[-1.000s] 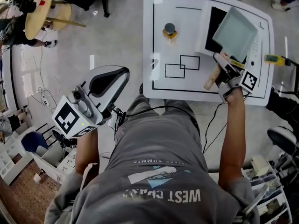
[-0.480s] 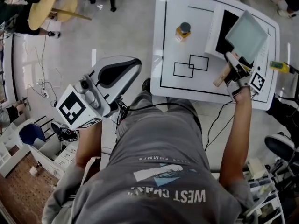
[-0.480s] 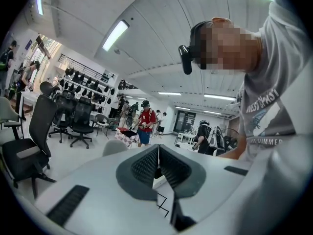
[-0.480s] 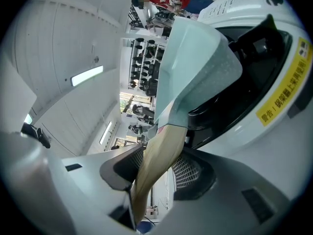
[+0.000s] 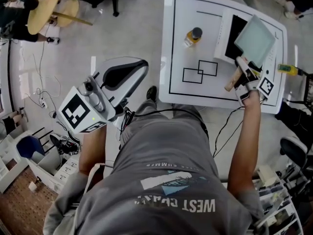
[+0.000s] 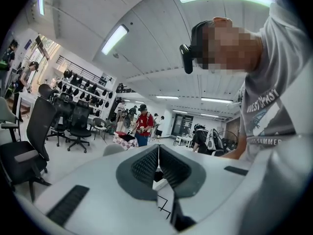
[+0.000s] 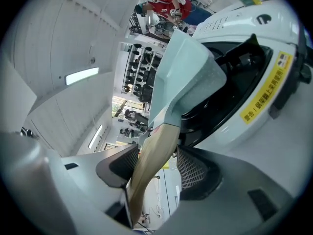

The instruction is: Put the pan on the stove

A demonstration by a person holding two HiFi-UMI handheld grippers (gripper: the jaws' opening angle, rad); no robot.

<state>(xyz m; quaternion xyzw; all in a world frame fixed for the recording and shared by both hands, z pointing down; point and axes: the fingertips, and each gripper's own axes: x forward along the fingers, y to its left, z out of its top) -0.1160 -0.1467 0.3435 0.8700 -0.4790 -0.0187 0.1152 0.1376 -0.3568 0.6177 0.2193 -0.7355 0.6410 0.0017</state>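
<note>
The pale mint-green square pan [image 5: 255, 38] has shallow raised sides and a light wooden handle [image 5: 234, 78] that curves gently and thickens toward its free end. It sits over the black glass top of the white single-burner stove [image 5: 226, 40] at the far right of the white bench [image 5: 195, 89], covering the right part of the glass. Whether its base lies flat on the glass cannot be told.

The right tongs [image 5: 243, 68] stand around the handle just behind the pan's body. In the right gripper view the wooden handle [image 7: 151, 165] runs between the two ribbed pads of the right tongs [image 7: 159, 153], lying close against the left pad with a clear gap to the right one. These jaws have just been opening and stand apart, no longer clamping the wood.

The pan's long axis runs slantwise in the head view. The handle points down and left toward the person and the bench's near edge, and the square body lies beyond it, up and right.

The left tongs [image 5: 139, 68] hang well apart from the bench, over the floor at the person's left. In the left gripper view the pads of the left tongs [image 6: 158, 148] meet, closed on nothing
</note>
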